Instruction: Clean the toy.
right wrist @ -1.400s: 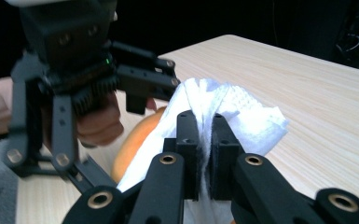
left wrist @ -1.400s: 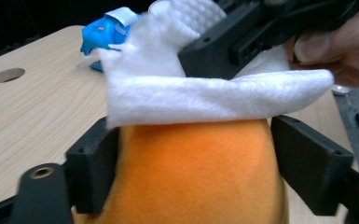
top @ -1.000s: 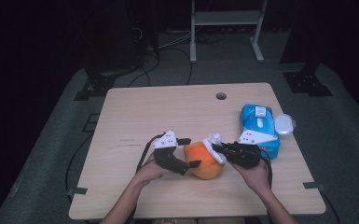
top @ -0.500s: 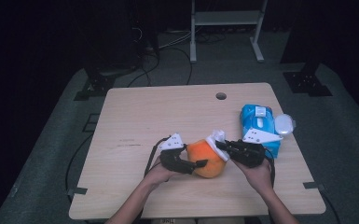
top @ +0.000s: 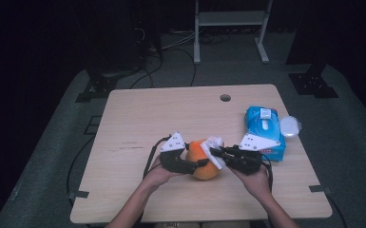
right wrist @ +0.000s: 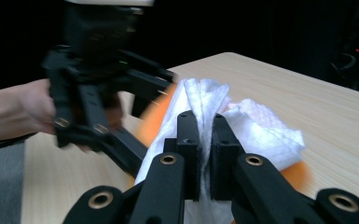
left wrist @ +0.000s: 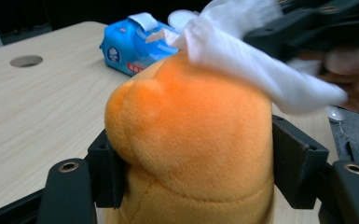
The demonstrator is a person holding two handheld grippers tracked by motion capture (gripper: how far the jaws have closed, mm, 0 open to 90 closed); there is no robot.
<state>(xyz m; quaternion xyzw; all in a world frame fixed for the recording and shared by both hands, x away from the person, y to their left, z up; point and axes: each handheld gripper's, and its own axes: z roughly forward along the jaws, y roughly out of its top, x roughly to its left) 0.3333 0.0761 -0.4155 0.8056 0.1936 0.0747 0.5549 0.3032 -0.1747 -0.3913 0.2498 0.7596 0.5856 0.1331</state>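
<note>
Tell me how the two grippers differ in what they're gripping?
The left gripper clamps a plump orange plush toy between wide-set jaws that just closed; the right gripper pinches a thin white wipe between nearly touching jaws. Both meet at the toy, the wipe lying on it.

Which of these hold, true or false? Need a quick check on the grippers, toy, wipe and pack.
1. The left gripper is clamped on the orange plush toy. True; its jaws have just been closing.
2. The right gripper is open. False: shut on the white wipe.
3. The wipe lies on the toy. True.
4. The blue wipe pack sits left of the toy. False: at its right in the high view.
</note>
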